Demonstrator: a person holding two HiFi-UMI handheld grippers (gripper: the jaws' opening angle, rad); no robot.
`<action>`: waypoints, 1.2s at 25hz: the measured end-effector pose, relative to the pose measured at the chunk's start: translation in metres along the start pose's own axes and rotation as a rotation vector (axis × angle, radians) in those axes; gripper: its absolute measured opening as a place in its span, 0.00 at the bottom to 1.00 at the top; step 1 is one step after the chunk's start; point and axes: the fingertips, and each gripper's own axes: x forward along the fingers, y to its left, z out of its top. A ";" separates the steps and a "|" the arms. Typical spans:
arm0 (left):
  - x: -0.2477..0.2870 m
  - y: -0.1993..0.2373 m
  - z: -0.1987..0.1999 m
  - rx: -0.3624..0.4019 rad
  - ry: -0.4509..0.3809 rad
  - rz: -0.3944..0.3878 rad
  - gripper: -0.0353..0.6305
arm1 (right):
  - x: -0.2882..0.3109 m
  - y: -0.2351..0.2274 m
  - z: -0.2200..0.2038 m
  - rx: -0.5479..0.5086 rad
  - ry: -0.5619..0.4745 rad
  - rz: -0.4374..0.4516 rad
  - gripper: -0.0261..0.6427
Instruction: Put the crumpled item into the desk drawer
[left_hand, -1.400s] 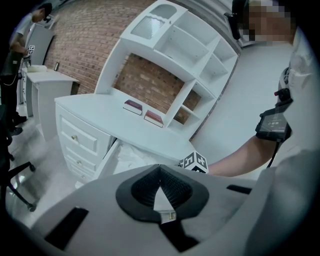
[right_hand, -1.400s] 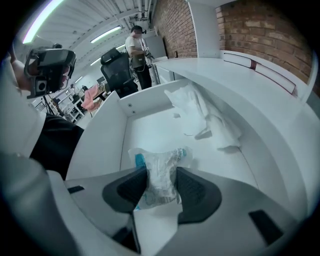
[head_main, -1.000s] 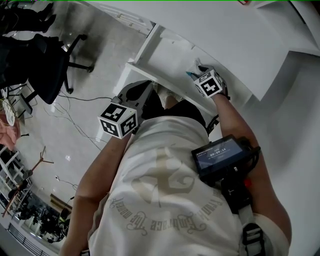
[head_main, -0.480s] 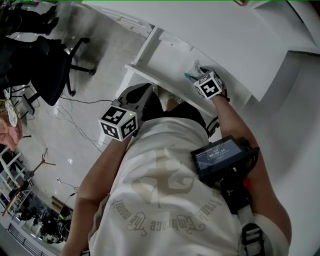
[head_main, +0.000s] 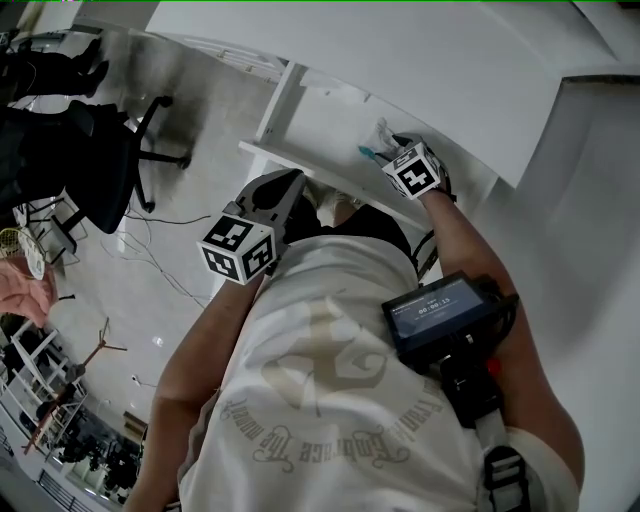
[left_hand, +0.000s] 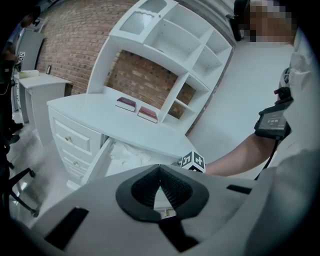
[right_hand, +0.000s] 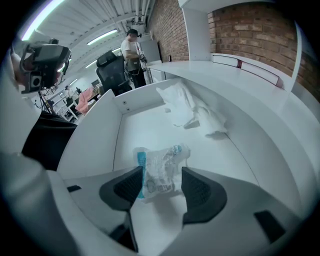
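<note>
Right tongs (right_hand: 161, 176): spread wide, jaws just been opening. Crumpled item (right_hand: 162, 161) between the pads, not squeezed. Right pad clear of it; left pad right at its blue edge, contact hard to call.
Left tongs (left_hand: 160, 170): pads pressed together at the tips, nothing between them. Held outside the drawer (right_hand: 95, 135), low in front of the person's torso.
Crumpled item: clear wrinkled wrapper with a blue strip, lying on the drawer floor toward the front.
Drawer: pulled out from under the desk top (left_hand: 100, 112). White wad (right_hand: 192, 112) further back, well apart from the wrapper.
Hidden, head view: right jaws masked by the marker cube (head_main: 414, 170) – only a sliver of the wrapper shows past it, tucked under the desk edge.
Hidden, left gripper view: most of the drawer blocked by the tongs' own body; wrapper not visible there.
Hard to make out: print on the wrapper too small to read.
</note>
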 end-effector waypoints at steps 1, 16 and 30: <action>0.000 -0.002 0.002 0.004 0.001 -0.004 0.09 | -0.003 -0.001 -0.001 0.007 -0.004 -0.002 0.42; 0.005 -0.010 0.012 0.055 0.020 -0.100 0.09 | -0.038 -0.004 -0.007 0.118 -0.061 -0.092 0.25; 0.025 -0.009 0.051 0.169 0.052 -0.251 0.09 | -0.082 -0.016 0.003 0.223 -0.108 -0.236 0.08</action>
